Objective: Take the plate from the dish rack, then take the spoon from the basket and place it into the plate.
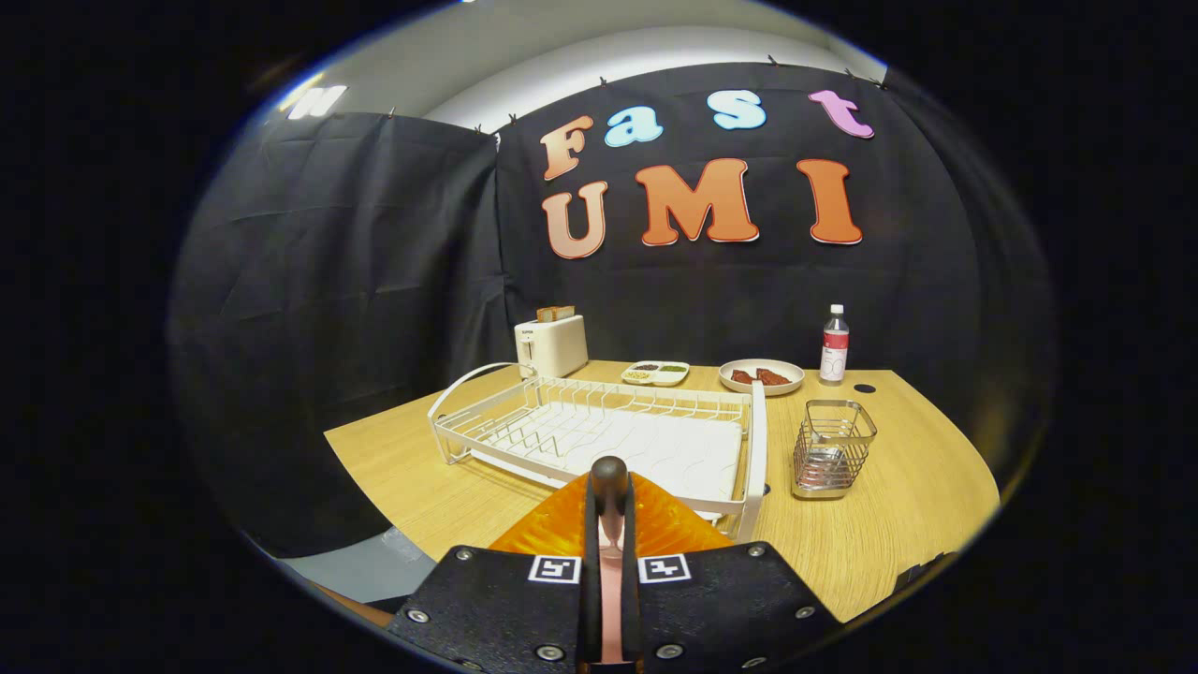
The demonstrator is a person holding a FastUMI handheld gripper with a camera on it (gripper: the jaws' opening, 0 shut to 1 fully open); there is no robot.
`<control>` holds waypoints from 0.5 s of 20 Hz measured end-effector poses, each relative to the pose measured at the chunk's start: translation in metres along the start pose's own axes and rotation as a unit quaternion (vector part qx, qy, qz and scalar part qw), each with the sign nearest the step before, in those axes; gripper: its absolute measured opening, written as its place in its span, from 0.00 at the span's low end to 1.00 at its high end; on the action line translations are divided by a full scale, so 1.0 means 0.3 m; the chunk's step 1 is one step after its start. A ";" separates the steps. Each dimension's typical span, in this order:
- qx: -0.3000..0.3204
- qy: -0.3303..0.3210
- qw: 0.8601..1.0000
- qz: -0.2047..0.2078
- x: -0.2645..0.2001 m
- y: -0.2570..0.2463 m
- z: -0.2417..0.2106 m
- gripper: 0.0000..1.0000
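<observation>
In the gripper view, at the near edge of the table, my gripper has its two fingers drawn close together, and a spoon stands between them, pressed from both sides. The spoon's dark rounded end rises above the fingertips; its pale pink part runs down the narrow gap between the fingers. Directly under and just ahead of the fingers lies the orange plate, ribbed on its surface, showing on both sides of the spoon. I cannot tell whether the spoon touches the plate.

Beyond the plate stands the white dish rack, a wire frame over a white tray, with its near right corner just behind the plate. To the right of the rack, apart from it, stands the wire basket, square and upright, with something reddish showing low through its wires; what it is I cannot tell.

Along the far edge of the table, from left to right: a white toaster with bread in its slots, a small divided tray holding green and yellow contents, a pale dish with brown-red pieces on it, and a bottle with a white cap and a red label, upright.
</observation>
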State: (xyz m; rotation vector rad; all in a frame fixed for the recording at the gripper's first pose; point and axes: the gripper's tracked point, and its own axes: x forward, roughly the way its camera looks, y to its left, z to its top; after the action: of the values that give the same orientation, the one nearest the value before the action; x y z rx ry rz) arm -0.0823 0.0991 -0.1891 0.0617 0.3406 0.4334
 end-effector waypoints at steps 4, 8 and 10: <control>0.004 -0.003 1.000 0.011 -0.024 -0.008 -0.015 0.08; 0.005 0.004 1.000 0.022 -0.064 -0.025 -0.057 0.08; 0.011 0.022 0.999 0.026 -0.077 -0.039 -0.105 0.09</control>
State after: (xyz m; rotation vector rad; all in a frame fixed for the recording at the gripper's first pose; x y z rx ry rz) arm -0.1079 0.0784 -0.2132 0.0835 0.3871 0.4835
